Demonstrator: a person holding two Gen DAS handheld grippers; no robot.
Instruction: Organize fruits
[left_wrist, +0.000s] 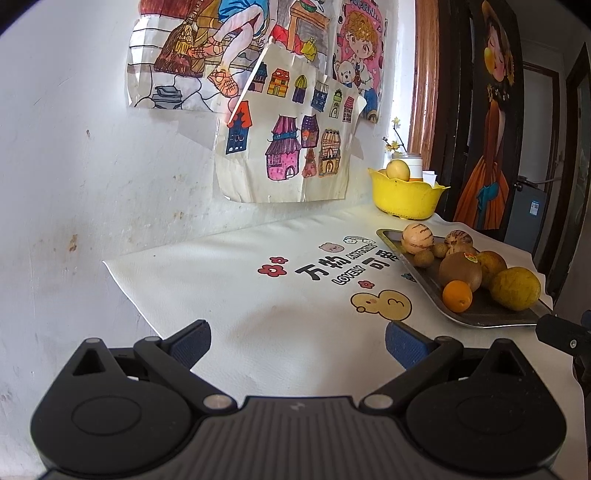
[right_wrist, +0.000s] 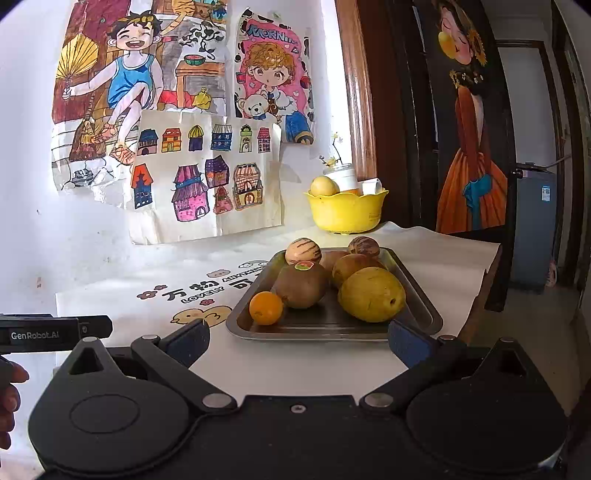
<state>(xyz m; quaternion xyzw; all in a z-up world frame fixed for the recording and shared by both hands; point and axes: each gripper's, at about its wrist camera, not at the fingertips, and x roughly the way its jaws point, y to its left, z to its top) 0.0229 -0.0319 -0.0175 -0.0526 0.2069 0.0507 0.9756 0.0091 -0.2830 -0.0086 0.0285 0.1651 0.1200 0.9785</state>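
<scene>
Left wrist view shows the left gripper (left_wrist: 297, 341) with its two blue fingers spread wide and nothing between them, hanging over a bare patch of the white cloth (left_wrist: 221, 295) with cartoon words and a yellow duck on it. From this gripper the tray (left_wrist: 417, 275) of fruit sits ahead and off to the right, seen from its side, so the little brown fruits (left_wrist: 424, 257) tucked near its far end show up here. The small orange (left_wrist: 457, 295) lies at the near end of the tray, touching the brown kiwi (left_wrist: 460, 271) with a sticker. The right wrist view looks straight at the tray, just ahead of the right gripper (right_wrist: 297, 341), whose fingers are also spread wide and hold nothing. Here the big yellow fruit (right_wrist: 371, 294) is close in front, toward the right finger, and the orange is toward the left finger. Only this view shows the other gripper's black body off to the left and some fingertips (right_wrist: 13, 373) of a hand beside it. Both views show the yellow bowl (right_wrist: 345, 210) far ahead by the wall, past the tray, with a pale round fruit (right_wrist: 323, 185) inside it, and the coloured drawings (right_wrist: 203, 173) on the wall.
</scene>
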